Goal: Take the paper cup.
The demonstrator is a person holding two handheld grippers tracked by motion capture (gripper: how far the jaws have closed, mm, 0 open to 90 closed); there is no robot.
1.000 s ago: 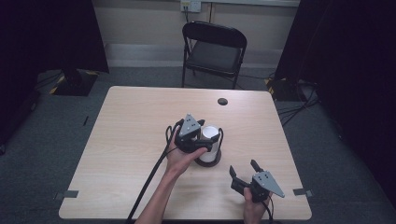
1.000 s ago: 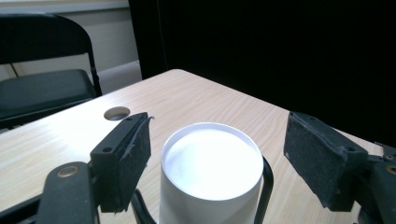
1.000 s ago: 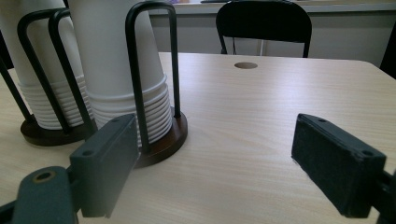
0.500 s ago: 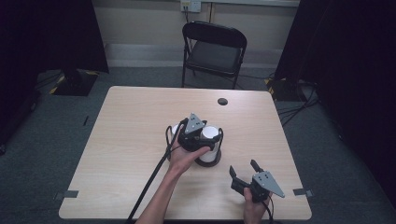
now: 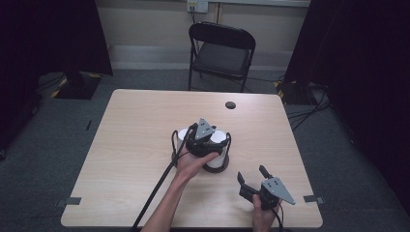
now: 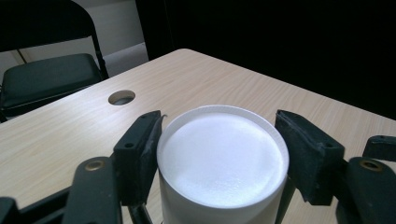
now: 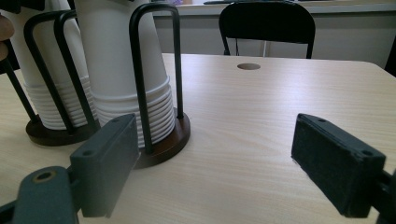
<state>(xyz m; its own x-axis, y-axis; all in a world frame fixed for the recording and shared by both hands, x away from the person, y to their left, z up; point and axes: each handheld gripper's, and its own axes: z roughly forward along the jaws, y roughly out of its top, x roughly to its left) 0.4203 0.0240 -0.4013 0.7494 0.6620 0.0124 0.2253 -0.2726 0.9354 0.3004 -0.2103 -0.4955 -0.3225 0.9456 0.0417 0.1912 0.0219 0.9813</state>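
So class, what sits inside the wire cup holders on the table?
Each wire holder contains a stack of inverted white cups. Whether anything lies under the stacks is hidden.

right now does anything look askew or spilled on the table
Nothing stands out. Both cup stacks stand upright in their wire holders, the left hand-held gripper is closed squarely on the top cup, and the table shows no spill.

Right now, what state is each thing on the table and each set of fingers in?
Left gripper: fingers closed on the top cup, having just been closing.
Top cup: upside down, on its stack.
Right cup stack: nested upside down, upright in its holder.
Left cup stack: nested, upright in its holder.
Right gripper: fingers open, holding nothing.
Chair: unfolded, unoccupied.
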